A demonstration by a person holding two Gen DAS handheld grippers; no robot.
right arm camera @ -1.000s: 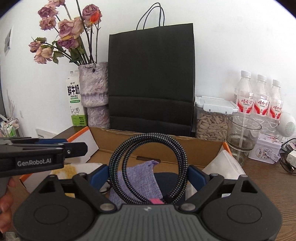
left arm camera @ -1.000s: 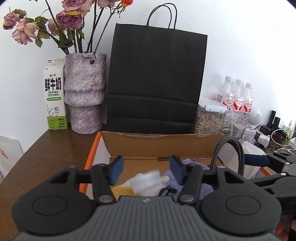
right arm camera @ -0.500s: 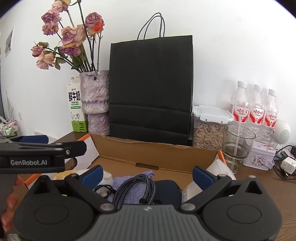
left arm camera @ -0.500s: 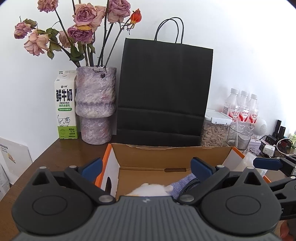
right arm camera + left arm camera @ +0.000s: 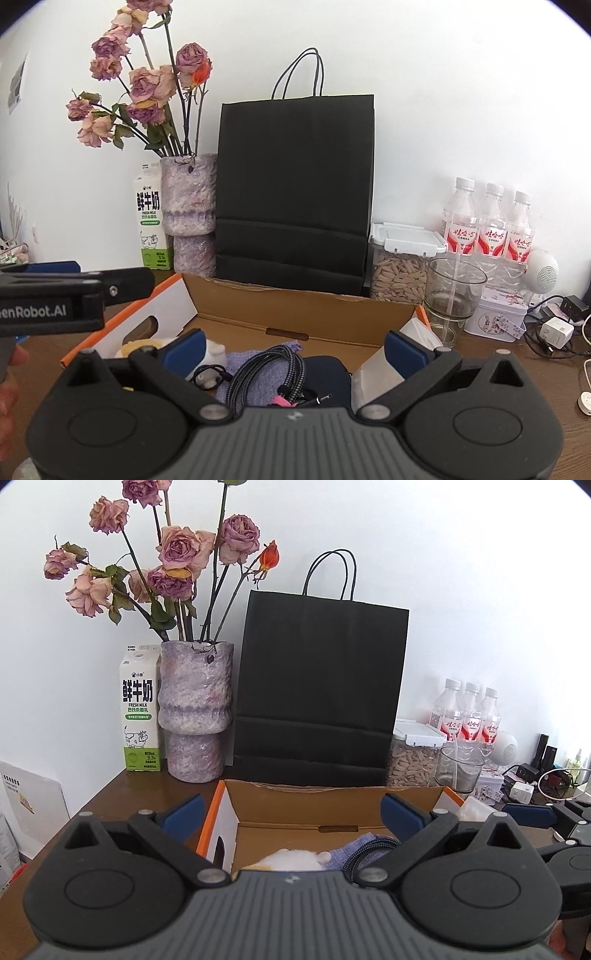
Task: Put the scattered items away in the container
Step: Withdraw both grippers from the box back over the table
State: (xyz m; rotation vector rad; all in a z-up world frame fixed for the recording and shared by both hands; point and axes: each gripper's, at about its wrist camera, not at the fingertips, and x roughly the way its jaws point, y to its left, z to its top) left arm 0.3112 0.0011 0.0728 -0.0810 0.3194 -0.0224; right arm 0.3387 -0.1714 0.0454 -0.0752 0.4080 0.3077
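Now both tools wide apart above box [image 5: 295, 310] rim.

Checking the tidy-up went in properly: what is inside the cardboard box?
Inside the cardboard box: a braided cable on purple cloth, a white fluffy item, and a dark pouch. The gripper bodies hide the box's near part.

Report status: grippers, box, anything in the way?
Left gripper and right gripper open, empty. Braided cable and purple cloth lie in the cardboard box. Nothing blocking.
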